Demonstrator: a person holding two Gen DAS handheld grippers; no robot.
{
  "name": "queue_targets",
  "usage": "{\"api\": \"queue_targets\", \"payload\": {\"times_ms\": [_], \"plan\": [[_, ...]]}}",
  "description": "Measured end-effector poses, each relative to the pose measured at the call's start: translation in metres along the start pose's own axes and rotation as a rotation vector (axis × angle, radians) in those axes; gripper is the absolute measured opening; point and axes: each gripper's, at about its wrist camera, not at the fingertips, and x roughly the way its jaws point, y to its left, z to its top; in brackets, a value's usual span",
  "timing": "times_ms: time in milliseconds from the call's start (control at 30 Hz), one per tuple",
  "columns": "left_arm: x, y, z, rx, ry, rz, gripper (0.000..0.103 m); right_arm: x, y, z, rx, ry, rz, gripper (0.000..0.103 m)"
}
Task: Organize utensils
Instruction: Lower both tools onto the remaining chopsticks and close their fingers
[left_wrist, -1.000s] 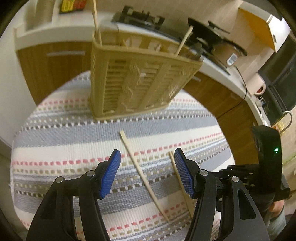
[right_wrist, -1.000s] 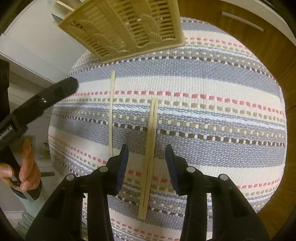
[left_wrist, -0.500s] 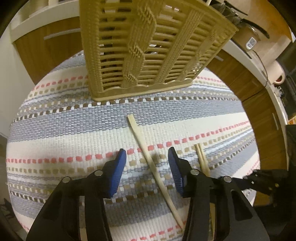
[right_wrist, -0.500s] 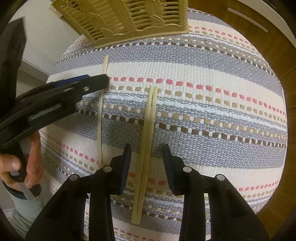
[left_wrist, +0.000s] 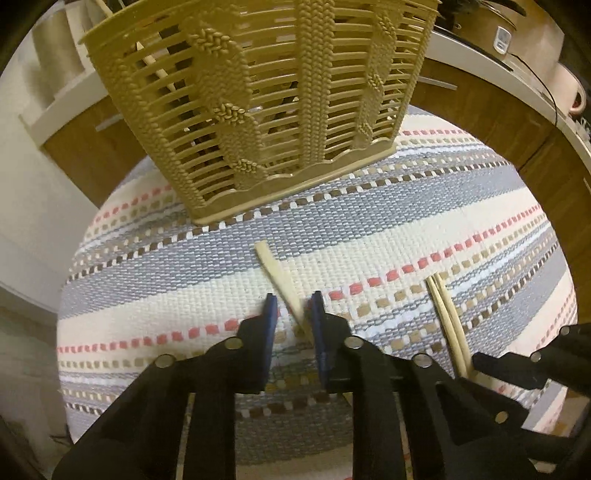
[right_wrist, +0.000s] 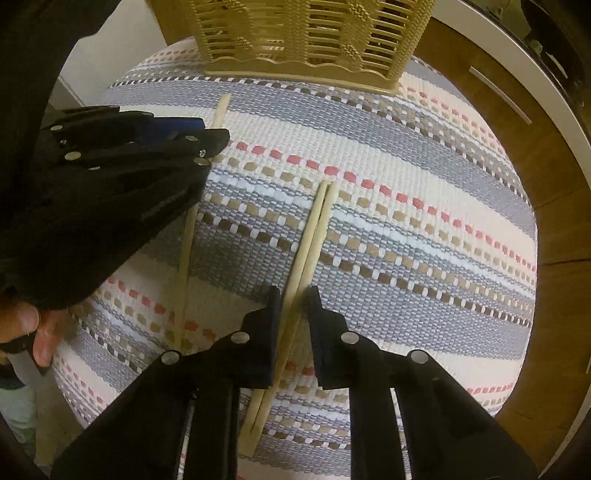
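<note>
While both pairs of jaws have just been closing, the left gripper now pinches the single chopstick just before the basket. The right gripper has narrowed around the chopstick pair further from the basket, seemingly gripping. Lifting into the basket looks next.

Both point steeply downward, low centre of frame: the left gripper and right gripper have just been closing, jaws nearly together.
</note>
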Motion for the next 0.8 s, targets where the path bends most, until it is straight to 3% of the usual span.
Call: {"api": "queue_targets", "payload": {"times_ms": [67, 200, 600, 800], "plan": [[-0.001, 0.000, -0.003, 0.011, -0.006, -0.001, 0.004, 0.000, 0.002, -0.001, 0.003, -0.006, 0.007, 0.010], [-0.011, 0.016, -0.015, 0.002, -0.005, -0.065, 0.004, -0.013, -0.013, -0.010, 0.021, -0.025, 0.022, 0.003], [-0.039, 0.051, -0.066, -0.053, 0.030, -0.183, 0.004, -0.027, -0.055, -0.018, 0.073, -0.048, 0.047, 0.003], [-0.043, 0.070, -0.067, -0.065, 0.055, -0.239, 0.008, -0.036, -0.070, -0.016, 0.101, -0.075, 0.108, 0.006]]}}
